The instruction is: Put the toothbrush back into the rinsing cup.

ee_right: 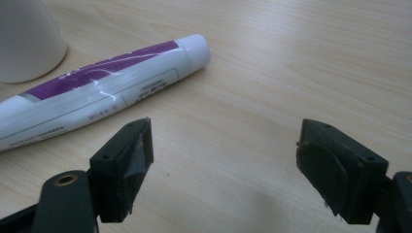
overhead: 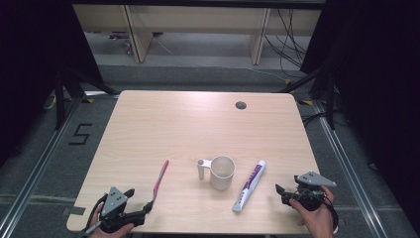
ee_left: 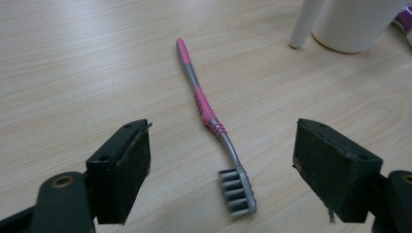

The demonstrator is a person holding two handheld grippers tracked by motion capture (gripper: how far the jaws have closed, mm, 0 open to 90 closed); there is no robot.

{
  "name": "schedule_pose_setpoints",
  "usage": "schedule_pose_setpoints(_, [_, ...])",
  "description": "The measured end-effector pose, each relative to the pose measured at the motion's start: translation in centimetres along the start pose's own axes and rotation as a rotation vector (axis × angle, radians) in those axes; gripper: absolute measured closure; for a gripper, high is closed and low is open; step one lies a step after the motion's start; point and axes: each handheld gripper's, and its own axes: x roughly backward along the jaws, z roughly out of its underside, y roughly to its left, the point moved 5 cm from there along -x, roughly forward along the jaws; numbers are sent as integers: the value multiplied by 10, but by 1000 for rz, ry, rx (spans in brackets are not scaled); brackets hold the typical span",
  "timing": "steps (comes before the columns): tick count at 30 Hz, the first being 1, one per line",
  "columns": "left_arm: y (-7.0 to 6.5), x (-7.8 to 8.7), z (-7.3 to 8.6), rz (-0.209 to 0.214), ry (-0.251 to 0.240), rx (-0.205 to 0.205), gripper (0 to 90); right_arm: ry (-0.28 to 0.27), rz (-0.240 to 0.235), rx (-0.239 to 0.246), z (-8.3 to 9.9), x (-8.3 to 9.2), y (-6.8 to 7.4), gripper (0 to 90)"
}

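Toothbrush (ee_left: 208, 112) flat on tabletop (overhead: 188, 129), at 9 o'clock from cup (overhead: 222, 172), likely light, stiff, slippery, best pinched mid-handle; left hand-held gripper (ee_left: 221, 170) wide open, empty, straddling bristles; right hand-held gripper (ee_right: 223, 165) likewise open, empty.

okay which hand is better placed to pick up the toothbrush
Left. The left tongs stand open with the toothbrush head lying between the jaws, untouched. The right tongs, also open, sit by the toothpaste tube, beyond the cup.

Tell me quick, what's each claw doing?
Left gripper: open, empty, toothbrush lying between its jaws.
Right gripper: open, empty, beside the toothpaste tube.
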Motion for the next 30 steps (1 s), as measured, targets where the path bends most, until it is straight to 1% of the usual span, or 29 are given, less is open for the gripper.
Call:
schedule_pose_setpoints(3, [-1, 0, 0, 2, -3, 4, 211, 1, 0, 1, 0, -1, 0, 223])
schedule_pose_setpoints(5, [-1, 0, 0, 4, -1, 5, 211, 9, 1, 2, 1, -1, 0, 225])
schedule_pose_setpoints(6, [-1, -1, 0, 6, 1, 5, 213, 20, -7, -7, 1, 0, 1, 226])
schedule_pose_setpoints(9, [-1, 0, 1, 4, 10, 1, 216, 11, -6, -3, 1, -1, 0, 228])
schedule_pose_setpoints(12, [-1, 0, 1, 6, 14, -1, 215, 15, -4, 1, 1, -2, -1, 228])
schedule_pose_setpoints(13, [-2, 0, 1, 10, 15, 0, 216, 12, -1, 9, 1, -2, -2, 228])
schedule_pose_setpoints(14, [-2, 0, 1, 13, 17, 1, 220, 16, -4, 6, 1, -2, -1, 228])
schedule_pose_setpoints(15, [-3, 0, 1, 21, 13, 9, 225, 13, 4, 16, 1, -2, -2, 228])
schedule_pose_setpoints(16, [-3, -1, 1, 23, 11, 12, 227, 21, -9, 3, 1, -2, 0, 228])
schedule_pose_setpoints(17, [-4, -1, 1, 23, 13, 11, 229, 24, -10, 1, 1, -2, 1, 228])
schedule_pose_setpoints(18, [-3, 0, 1, 25, 20, 3, 233, 21, -9, 12, 1, -2, 0, 228])
schedule_pose_setpoints(19, [-3, 0, 1, 36, 17, 3, 239, 24, -10, 9, 2, -2, 0, 228])
schedule_pose_setpoints(20, [-5, 0, 1, 42, 10, 12, 258, 20, -1, 24, 2, -2, -1, 228])
schedule_pose_setpoints(22, [-6, 1, 1, 51, 21, -2, 298, 20, -5, 21, 2, -2, -1, 228])
schedule_pose_setpoints(23, [-8, 1, 1, 65, 17, -8, 317, 20, -5, 21, 2, -2, -1, 228])
schedule_pose_setpoints(24, [-8, 1, 1, 66, 22, -18, 352, 17, -6, 27, 2, -3, -1, 228])
schedule_pose_setpoints(26, [-11, 2, 1, 81, 21, -39, 402, 21, -10, 24, 2, -3, 0, 230])
schedule_pose_setpoints(27, [-13, 2, 1, 90, 15, -37, 439, 33, -15, -11, 3, -3, 3, 230])
schedule_pose_setpoints(28, [-13, 2, 1, 96, 8, -49, 486, 20, -8, 21, 2, -3, 1, 232])
schedule_pose_setpoints(29, [-15, 3, 1, 101, 9, -57, 527, 20, -9, 20, 2, -3, 1, 233])
schedule_pose_setpoints(30, [-15, 3, 2, 111, 11, -72, 608, 22, -9, 21, 2, -3, 1, 234])
